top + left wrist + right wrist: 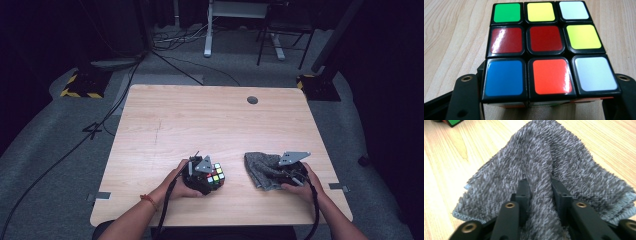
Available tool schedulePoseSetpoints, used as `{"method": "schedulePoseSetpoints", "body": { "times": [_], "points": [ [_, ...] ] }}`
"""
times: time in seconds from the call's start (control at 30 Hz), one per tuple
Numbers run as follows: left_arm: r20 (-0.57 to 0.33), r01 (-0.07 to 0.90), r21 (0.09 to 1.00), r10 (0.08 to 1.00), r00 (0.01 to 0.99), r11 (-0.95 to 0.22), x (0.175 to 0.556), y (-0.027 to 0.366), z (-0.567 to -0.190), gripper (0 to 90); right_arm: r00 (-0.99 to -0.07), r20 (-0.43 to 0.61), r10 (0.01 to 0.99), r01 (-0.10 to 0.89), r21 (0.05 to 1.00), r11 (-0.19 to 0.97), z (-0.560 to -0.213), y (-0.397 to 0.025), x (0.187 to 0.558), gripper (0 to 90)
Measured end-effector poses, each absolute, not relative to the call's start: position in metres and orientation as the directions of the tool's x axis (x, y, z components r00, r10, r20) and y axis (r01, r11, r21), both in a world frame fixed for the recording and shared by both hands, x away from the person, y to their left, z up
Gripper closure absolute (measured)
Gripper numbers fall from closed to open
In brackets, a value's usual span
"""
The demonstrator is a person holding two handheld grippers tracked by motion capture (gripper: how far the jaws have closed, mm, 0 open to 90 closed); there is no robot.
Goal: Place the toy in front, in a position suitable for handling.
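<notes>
The left tongs (209,176) clamp the puzzle cube (547,50) by its sides on the table (200,120); the right tongs (539,188) pinch a ridge of the grey cloth (554,157) beside it. Wiping pressure could twist the cube's layers or slide it from the smooth jaws. The thin pinch could slip off the cloth.

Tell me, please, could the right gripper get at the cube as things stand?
Probably not yet: the right gripper is pinching the grey cloth, and the left gripper already clamps the cube. The bare table between them is unobstructed, though.
</notes>
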State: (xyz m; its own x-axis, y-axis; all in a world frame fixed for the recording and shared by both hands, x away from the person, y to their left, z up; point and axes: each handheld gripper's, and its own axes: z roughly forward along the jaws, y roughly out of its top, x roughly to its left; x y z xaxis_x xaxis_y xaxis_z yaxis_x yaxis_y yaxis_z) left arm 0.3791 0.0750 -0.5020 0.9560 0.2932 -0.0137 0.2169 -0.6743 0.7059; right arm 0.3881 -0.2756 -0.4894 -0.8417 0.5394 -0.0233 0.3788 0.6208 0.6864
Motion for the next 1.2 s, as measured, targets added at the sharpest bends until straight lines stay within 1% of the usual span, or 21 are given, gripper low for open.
{"method": "schedulePoseSetpoints", "body": {
  "times": [0.07,0.23,0.3,0.47,0.5,0.53,0.6,0.67,0.77,0.93,1.07,1.2],
  "points": [
    [-0.014,0.216,0.708,0.293,0.956,-0.672,0.379,0.075,-0.502,32.3,-0.841,-0.036,0.539,0.371,0.687,0.625,-0.489,-0.275,0.387,75.5],
    [-0.008,0.216,0.701,0.296,0.955,-0.679,0.38,0.075,-0.5,33.6,-0.844,-0.052,0.534,0.353,0.697,0.624,-0.487,-0.276,0.386,77.5],
    [-0.021,0.221,0.707,0.293,0.956,-0.671,0.38,0.075,-0.497,33.7,-0.844,-0.054,0.533,0.344,0.709,0.616,-0.483,-0.277,0.386,77.8],
    [0.004,0.197,0.718,0.287,0.958,-0.668,0.38,0.073,-0.486,33.8,-0.843,-0.051,0.535,0.319,0.754,0.575,-0.469,-0.277,0.385,78.0],
    [0.012,0.189,0.725,0.286,0.958,-0.663,0.38,0.073,-0.483,33.8,-0.848,-0.041,0.529,0.304,0.779,0.548,-0.459,-0.275,0.384,78.0],
    [0.03,0.175,0.725,0.284,0.958,-0.666,0.381,0.071,-0.478,33.8,-0.85,-0.042,0.525,0.297,0.785,0.543,-0.456,-0.273,0.383,78.0],
    [0.03,0.171,0.728,0.28,0.96,-0.664,0.382,0.07,-0.476,33.8,-0.852,-0.049,0.521,0.285,0.791,0.542,-0.452,-0.271,0.382,78.0],
    [0.05,0.154,0.729,0.276,0.96,-0.667,0.383,0.067,-0.469,33.8,-0.859,-0.06,0.509,0.263,0.8,0.539,-0.445,-0.263,0.38,78.0],
    [0.053,0.146,0.725,0.266,0.962,-0.673,0.384,0.065,-0.466,33.8,-0.867,-0.072,0.493,0.243,0.803,0.544,-0.441,-0.257,0.379,78.0],
    [0.074,0.129,0.714,0.257,0.964,-0.689,0.385,0.061,-0.461,33.8,-0.874,-0.076,0.48,0.228,0.808,0.543,-0.435,-0.249,0.379,78.0],
    [0.101,0.11,0.68,0.241,0.965,-0.725,0.384,0.049,-0.463,33.8,-0.887,-0.096,0.451,0.191,0.814,0.548,-0.423,-0.235,0.376,78.0],
    [0.124,0.091,0.668,0.23,0.965,-0.739,0.383,0.042,-0.461,33.8,-0.907,-0.107,0.407,0.156,0.812,0.562,-0.414,-0.215,0.374,78.0]
  ]
}}
